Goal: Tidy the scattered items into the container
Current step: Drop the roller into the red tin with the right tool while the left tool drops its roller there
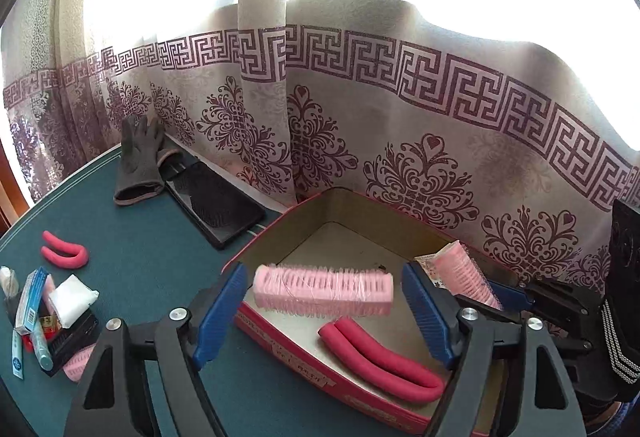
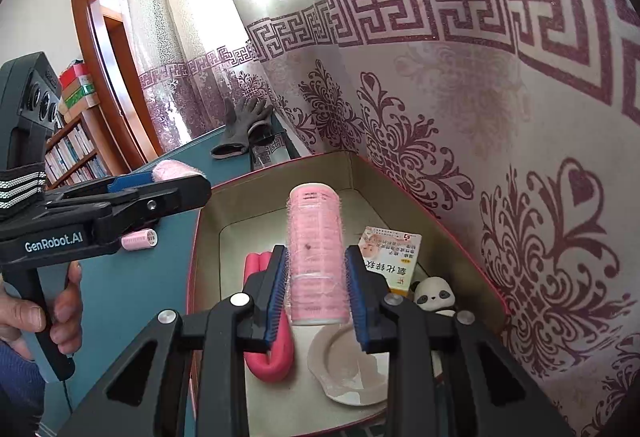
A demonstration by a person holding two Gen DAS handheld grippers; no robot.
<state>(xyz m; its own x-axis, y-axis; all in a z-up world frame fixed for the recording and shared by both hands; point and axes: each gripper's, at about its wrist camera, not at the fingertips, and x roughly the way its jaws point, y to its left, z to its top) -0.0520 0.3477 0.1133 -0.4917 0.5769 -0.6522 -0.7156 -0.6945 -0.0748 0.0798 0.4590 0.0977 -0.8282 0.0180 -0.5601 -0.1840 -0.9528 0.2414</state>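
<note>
A red-rimmed cardboard box (image 1: pixel 272 233) stands on the green table by the curtain; it also shows in the right wrist view (image 2: pixel 208 205). My left gripper (image 1: pixel 322 311) is open over the box's near rim, and a pink hair roller (image 1: pixel 323 295) hangs blurred between its fingers, touching neither. My right gripper (image 2: pixel 316 295) is shut on another pink hair roller (image 2: pixel 316 249) above the box's inside. A bent red foam curler (image 1: pixel 384 361) lies in the box. A second red curler (image 1: pixel 64 251) lies on the table at left.
In the box lie a medicine packet (image 2: pixel 394 257), a panda figure (image 2: pixel 434 295) and a white dish (image 2: pixel 344 373). On the table are a grey glove (image 1: pixel 138 161), a black case (image 1: pixel 218 205), a pile of small boxes and tubes (image 1: pixel 44 317) and a small pink roller (image 2: pixel 138 239).
</note>
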